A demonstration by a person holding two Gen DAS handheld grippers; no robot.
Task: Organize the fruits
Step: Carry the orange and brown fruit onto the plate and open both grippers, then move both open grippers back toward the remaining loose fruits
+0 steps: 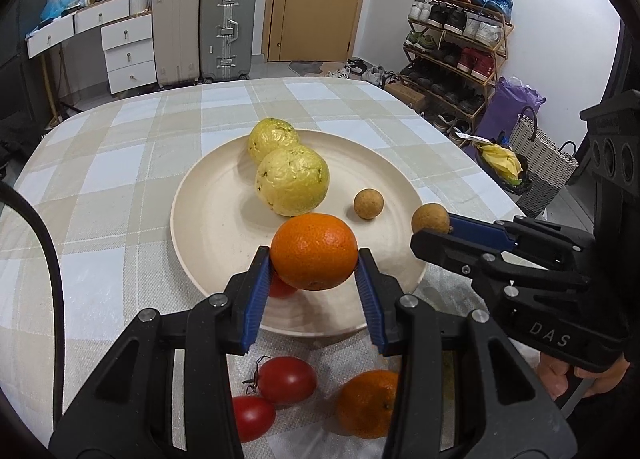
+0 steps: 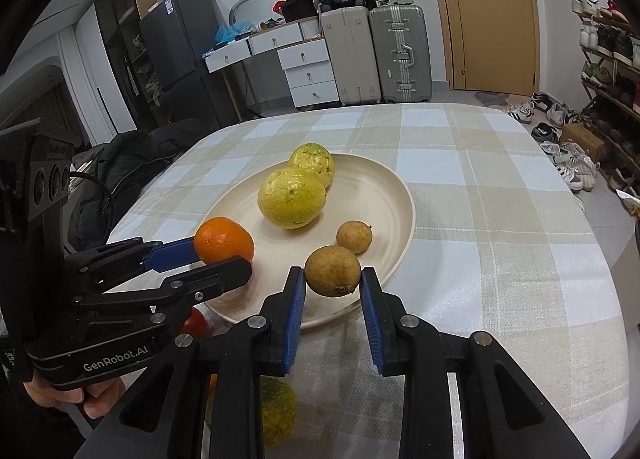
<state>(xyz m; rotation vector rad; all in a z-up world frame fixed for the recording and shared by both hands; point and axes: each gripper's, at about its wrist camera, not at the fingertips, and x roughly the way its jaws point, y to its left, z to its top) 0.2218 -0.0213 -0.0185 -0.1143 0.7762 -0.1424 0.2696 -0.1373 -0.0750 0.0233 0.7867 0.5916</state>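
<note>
Left gripper (image 1: pixel 314 263) jaws clamp an orange (image 1: pixel 314 251) over the plate (image 1: pixel 200 227). Right gripper (image 2: pixel 332 279) jaws clamp a small brown fruit (image 2: pixel 332 270).

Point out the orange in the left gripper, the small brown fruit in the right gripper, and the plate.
orange (image 1: pixel 314 251), left wrist view, front of peel
small brown fruit (image 2: pixel 333 270), right wrist view, middle of skin
plate (image 1: pixel 208 227), left wrist view, bare inner surface

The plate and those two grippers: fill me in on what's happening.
A person holds a gripper in each hand, sorting fruit onto the plate. The left gripper grips an orange over the plate's near edge; the right gripper grips a small brown fruit. Two yellow fruits and another brown one already sit on the plate. Tomatoes and a second orange wait on the cloth.
</note>
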